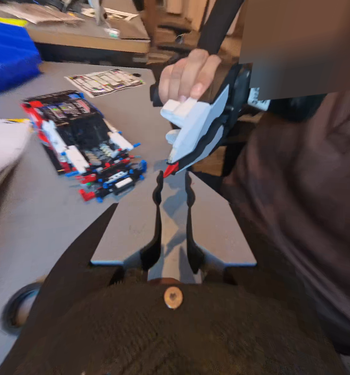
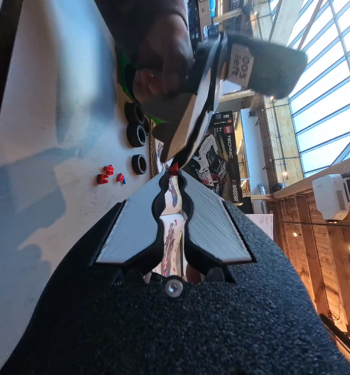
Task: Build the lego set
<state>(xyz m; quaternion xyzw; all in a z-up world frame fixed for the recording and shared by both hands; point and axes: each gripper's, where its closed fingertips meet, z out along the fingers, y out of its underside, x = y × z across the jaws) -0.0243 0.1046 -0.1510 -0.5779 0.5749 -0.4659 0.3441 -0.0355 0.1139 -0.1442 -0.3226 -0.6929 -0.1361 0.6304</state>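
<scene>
My right gripper [image 2: 173, 173] is shut on a small red Lego piece [image 2: 173, 168] at its fingertips. In the left wrist view it reaches down from the upper right [image 1: 173, 165], a hand on its handle, with the red piece [image 1: 171, 170] sticking out of its tip. My left gripper [image 1: 173, 175] is open and empty. Its left fingertip is just beside the red piece, and the two grippers meet tip to tip above the grey table [image 1: 38, 223]. The left gripper [image 2: 175, 160] shows edge-on in the right wrist view. A part-built red, white, black and blue Lego car [image 1: 79, 138] lies on the table to the left.
Three black tyres [image 2: 136, 133] and a few loose red pieces [image 2: 107, 172] lie on the table. An open instruction booklet [image 2: 172, 203] and the Lego box [image 2: 220, 158] are behind the grippers. A printed sheet [image 1: 105, 81] and a blue bin [image 1: 10, 56] sit beyond the car. The grippers are tip to tip, or close to it.
</scene>
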